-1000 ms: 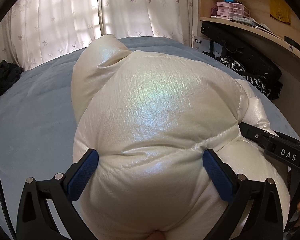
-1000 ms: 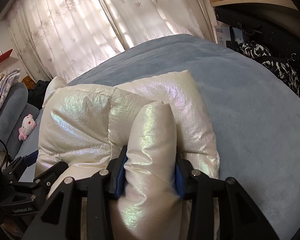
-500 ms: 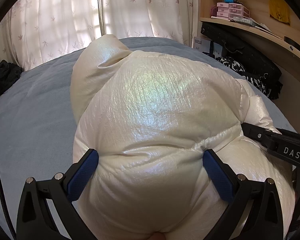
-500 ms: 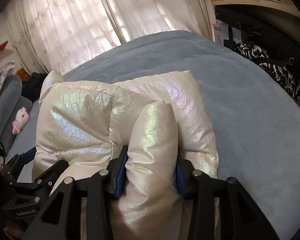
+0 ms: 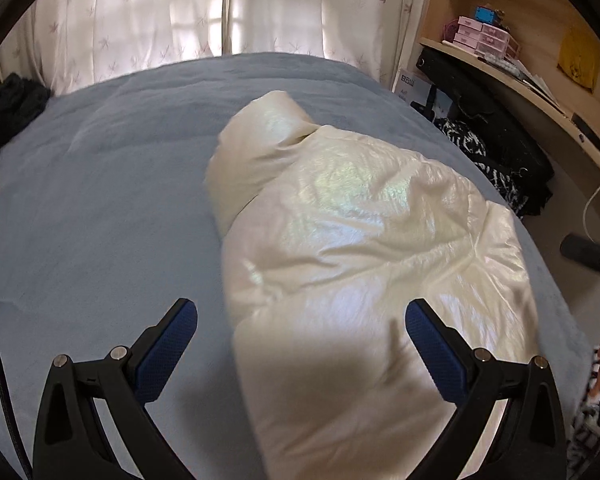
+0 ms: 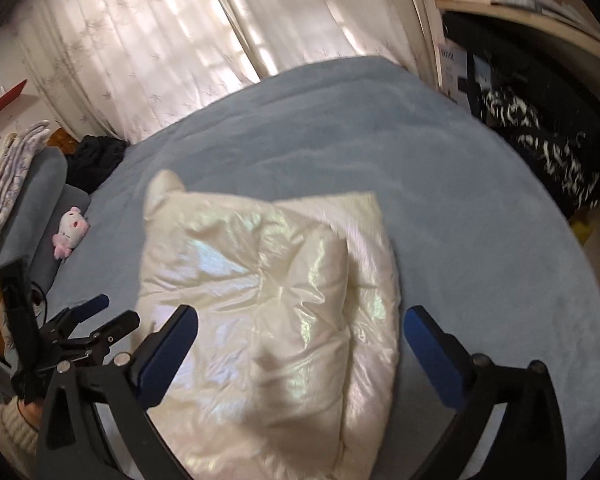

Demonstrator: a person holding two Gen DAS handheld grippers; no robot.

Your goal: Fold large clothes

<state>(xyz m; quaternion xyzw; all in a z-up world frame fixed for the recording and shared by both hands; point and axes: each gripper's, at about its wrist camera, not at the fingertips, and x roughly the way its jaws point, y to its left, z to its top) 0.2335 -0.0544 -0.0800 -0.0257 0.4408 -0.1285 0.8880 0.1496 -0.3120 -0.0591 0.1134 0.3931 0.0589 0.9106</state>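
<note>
we have the puffy white jacket lying folded into a compact bundle on the blue bed cover, filling the centre and lower right of the left wrist frame and the lower middle of the right wrist frame; it rests on its own, with nothing pinching it; our left gripper stands with its jaws wide apart, the blue pads either side of the bundle's near end and clear of the fabric; our right gripper has its jaws opening, the jacket showing between them below but not pressed by either pad; we judge this spread is there to let the padding settle without dragging the fold loose; the fold looks done or nearly so, the sleeve tucked across the top; the small plush toy sits at the left edge of the right wrist frame, well apart from the jacket; the left gripper also shows at lower left there.
</note>
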